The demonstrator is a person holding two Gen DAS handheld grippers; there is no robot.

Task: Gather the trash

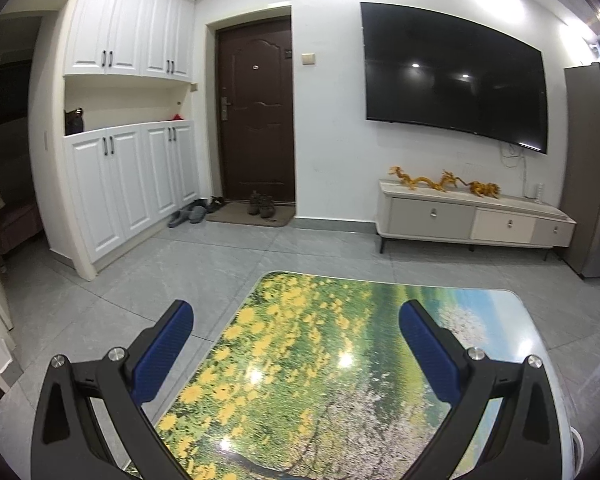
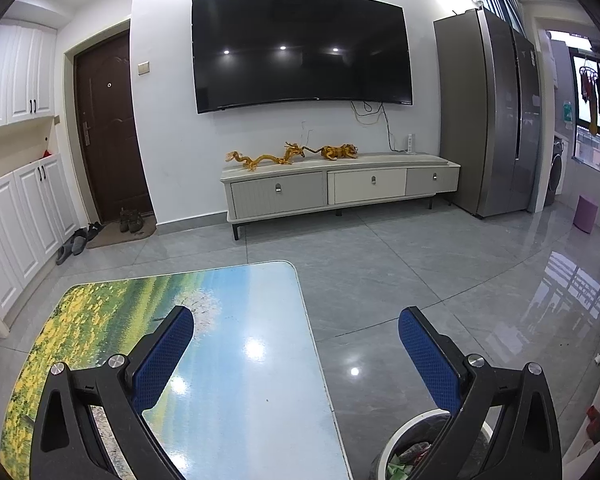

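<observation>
- In the left wrist view, white panelled cabinets with black handles (image 1: 132, 176) stand at about 10 o'clock, grey slippers (image 1: 188, 215) on the floor at their foot.
- A dark brown entrance door (image 1: 256, 116) is at 11 o'clock, a pair of brown shoes (image 1: 261, 205) on the mat before it.
- The left hand-held gripper (image 1: 296, 334), black with blue textured pads, is spread wide and grasps nothing; it hangs above the glossy tabletop printed with yellow flowers and blue sky (image 1: 300, 380).
- A large black wall-mounted television (image 1: 456, 76) is at 1 o'clock, above a low cream cabinet with three drawers (image 1: 472, 220) that carries golden dragon figurines (image 1: 444, 182).
- In the right wrist view, the right hand-held gripper (image 2: 296, 332) is likewise spread wide and empty, its left finger over the tabletop's edge and its right finger over the grey tiled floor (image 2: 440, 264).
- A round white-rimmed trash bin with a dark liner (image 2: 412, 450) stands on the floor at 5 o'clock, just beside the tabletop's right edge and partly hidden by the right finger; crumpled green and reddish scraps (image 2: 404, 462) lie inside.
- A tall grey two-door refrigerator (image 2: 496, 112) stands at 2 o'clock, and a small purple stool (image 2: 586, 214) is on the floor further right.
</observation>
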